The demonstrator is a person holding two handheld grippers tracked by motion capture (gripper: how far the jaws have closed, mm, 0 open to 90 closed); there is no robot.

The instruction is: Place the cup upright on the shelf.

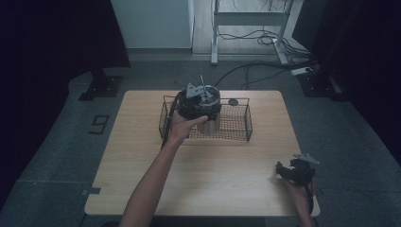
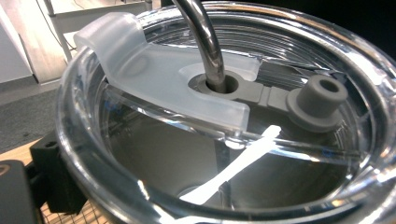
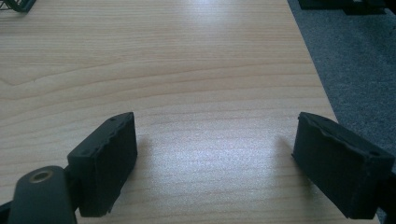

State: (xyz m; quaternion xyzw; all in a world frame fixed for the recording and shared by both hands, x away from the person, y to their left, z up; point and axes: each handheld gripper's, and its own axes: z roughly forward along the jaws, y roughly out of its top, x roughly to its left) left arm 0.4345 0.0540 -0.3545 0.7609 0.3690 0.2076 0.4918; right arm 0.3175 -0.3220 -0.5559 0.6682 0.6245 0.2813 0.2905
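The left hand-held gripper [image 1: 201, 101] grips a tumbler [image 1: 209, 124] over the basket [image 1: 236, 124]. The right hand-held gripper [image 3: 215, 163] rests open on the counter [image 1: 203, 175].

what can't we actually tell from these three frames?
- Left tool grip: in the high view the hand and tool body cover the jaws; its own view is too close on the tumbler lid, so open or shut is unclear.
- Tumbler base: the wire basket mesh blurs whether it rests on the basket floor.
- Small dark disc behind the basket: too small to identify.
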